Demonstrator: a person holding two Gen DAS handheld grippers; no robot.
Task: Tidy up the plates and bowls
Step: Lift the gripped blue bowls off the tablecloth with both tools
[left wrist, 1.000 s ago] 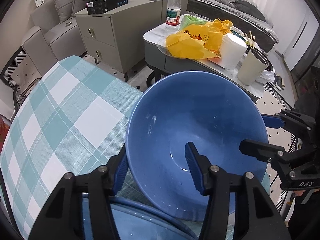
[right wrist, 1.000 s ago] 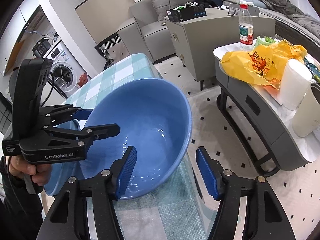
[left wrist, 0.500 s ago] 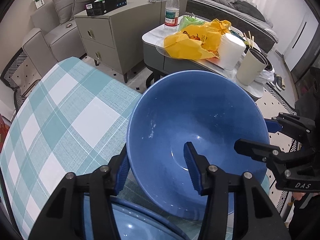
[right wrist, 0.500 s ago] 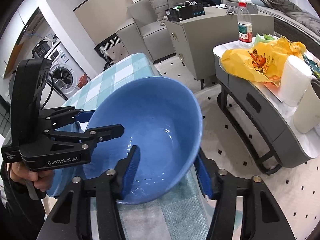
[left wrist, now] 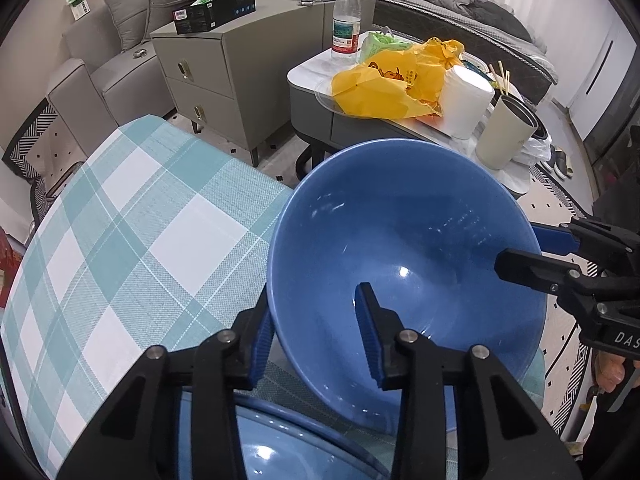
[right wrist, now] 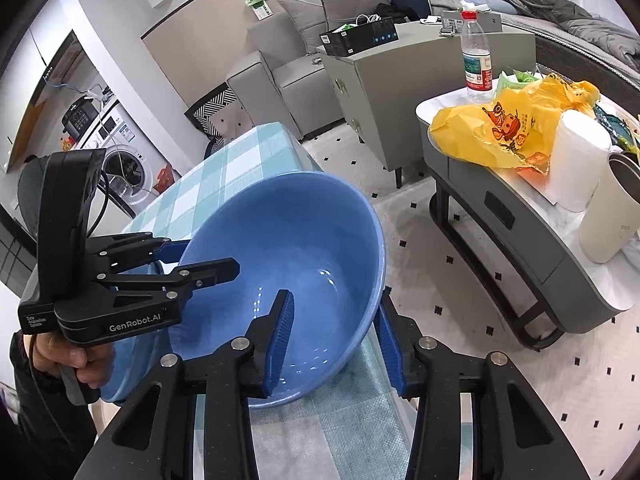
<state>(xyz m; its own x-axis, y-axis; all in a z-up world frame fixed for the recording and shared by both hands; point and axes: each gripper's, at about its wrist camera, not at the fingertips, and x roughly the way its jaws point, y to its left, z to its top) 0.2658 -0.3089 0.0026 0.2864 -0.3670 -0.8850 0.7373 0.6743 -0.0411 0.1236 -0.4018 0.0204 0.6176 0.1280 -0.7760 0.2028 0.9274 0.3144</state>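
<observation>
A large blue bowl (left wrist: 404,248) (right wrist: 288,256) sits tilted at the corner of the table with the teal checked cloth (left wrist: 140,240). My left gripper (left wrist: 316,336) straddles its near left rim, one pad outside and one inside, and the jaws are closing. My right gripper (right wrist: 336,340) straddles the opposite rim the same way and its jaws are closing too. The outer pad of each lies against the bowl's wall, while the inner pads still stand off it. A second blue dish (left wrist: 280,452) lies under the left gripper. Each gripper shows in the other's view, held by a hand.
The bowl overhangs the table's corner above a dotted floor (right wrist: 460,312). Beyond stands a grey coffee table (left wrist: 320,120) with a yellow bag (left wrist: 384,84), paper roll, cup and water bottle. A grey cabinet (left wrist: 224,80) and sofa are behind; a washing machine (right wrist: 124,168) is far left.
Both pairs of jaws have narrowed around the bowl's rim. The right gripper's outer finger, earlier clear of the bowl, now lies at its wall. The bowl has hardly shifted.
</observation>
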